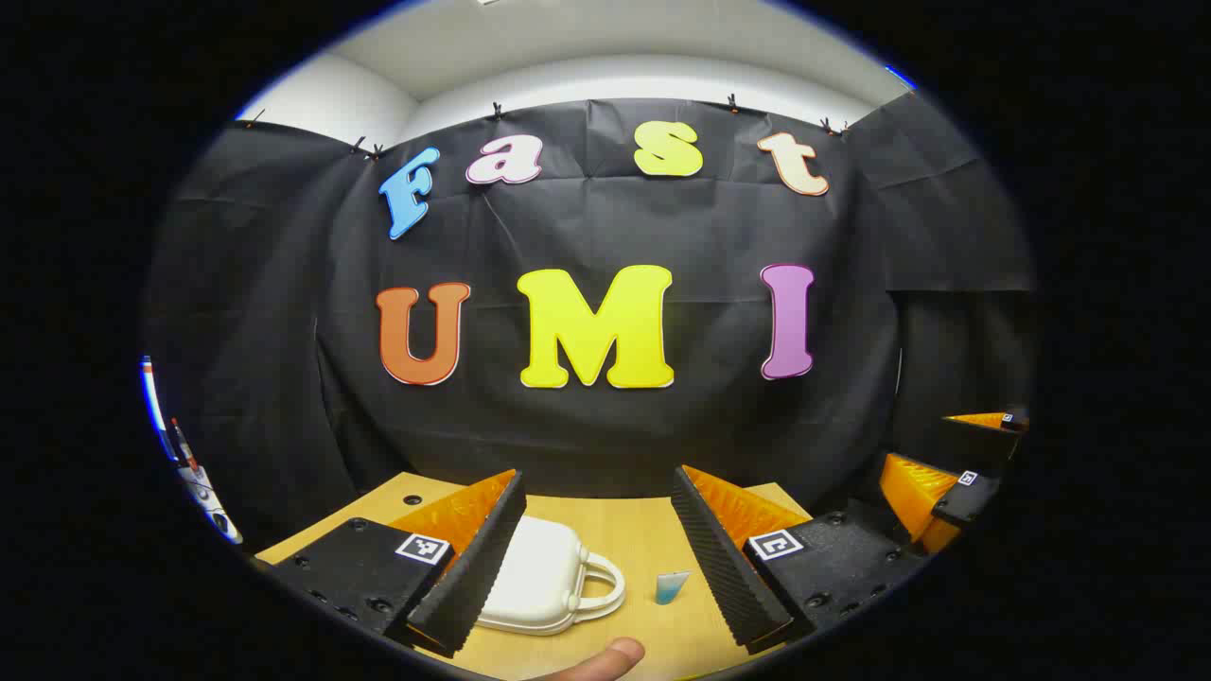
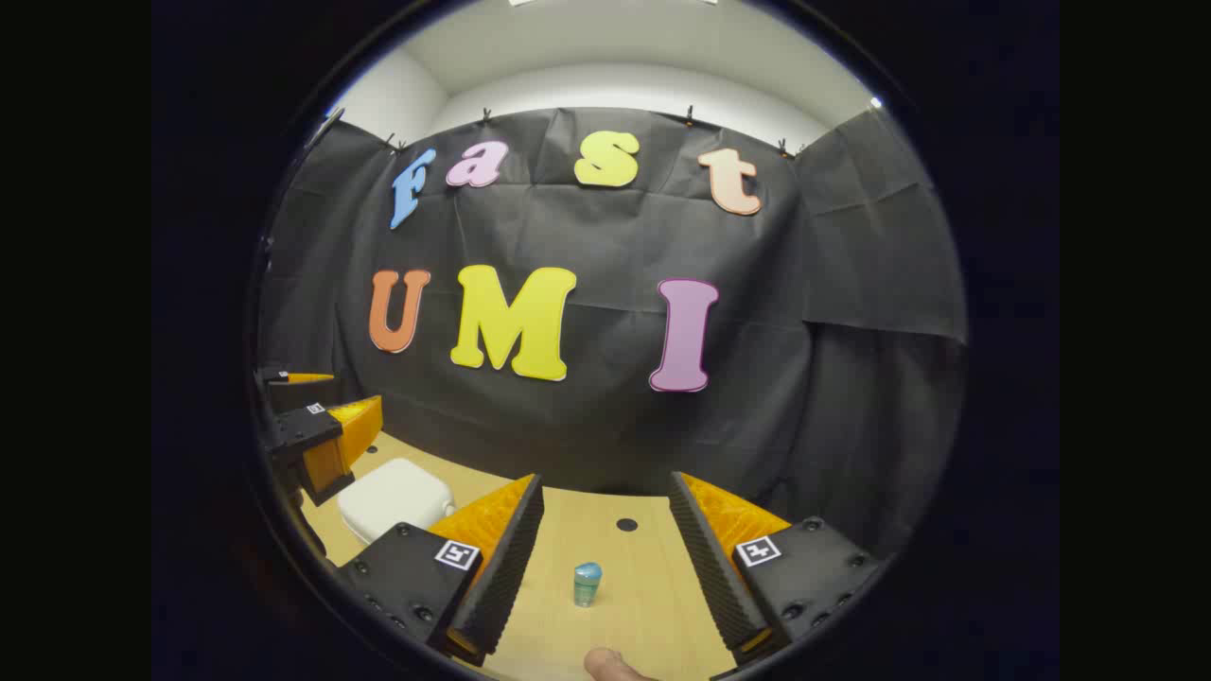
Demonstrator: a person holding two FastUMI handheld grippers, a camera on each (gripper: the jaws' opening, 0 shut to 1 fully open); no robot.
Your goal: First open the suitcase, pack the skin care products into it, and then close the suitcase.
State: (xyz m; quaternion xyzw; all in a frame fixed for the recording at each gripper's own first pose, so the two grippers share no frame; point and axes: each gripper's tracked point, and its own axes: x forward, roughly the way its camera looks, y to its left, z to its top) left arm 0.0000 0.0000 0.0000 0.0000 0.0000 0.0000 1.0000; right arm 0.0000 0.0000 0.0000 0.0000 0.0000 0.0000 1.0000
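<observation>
A small white suitcase [image 1: 539,579] lies closed and flat on the wooden table [image 1: 634,530], its handle pointing right. In the left gripper view it sits between and behind my left gripper's [image 1: 605,558] open fingers, partly hidden by the left one. A small blue-green skin care tube [image 1: 671,586] stands to its right. In the right gripper view the tube [image 2: 587,584] stands between my right gripper's [image 2: 605,558] open fingers, and the suitcase [image 2: 394,498] lies farther left. Both grippers hover above the table and hold nothing.
The right gripper [image 1: 956,478] shows at the right edge of the left gripper view; the left gripper [image 2: 322,426] shows at the left edge of the right gripper view, near the suitcase. A fingertip [image 1: 610,657] peeks in at the bottom. Black cloth backs the table.
</observation>
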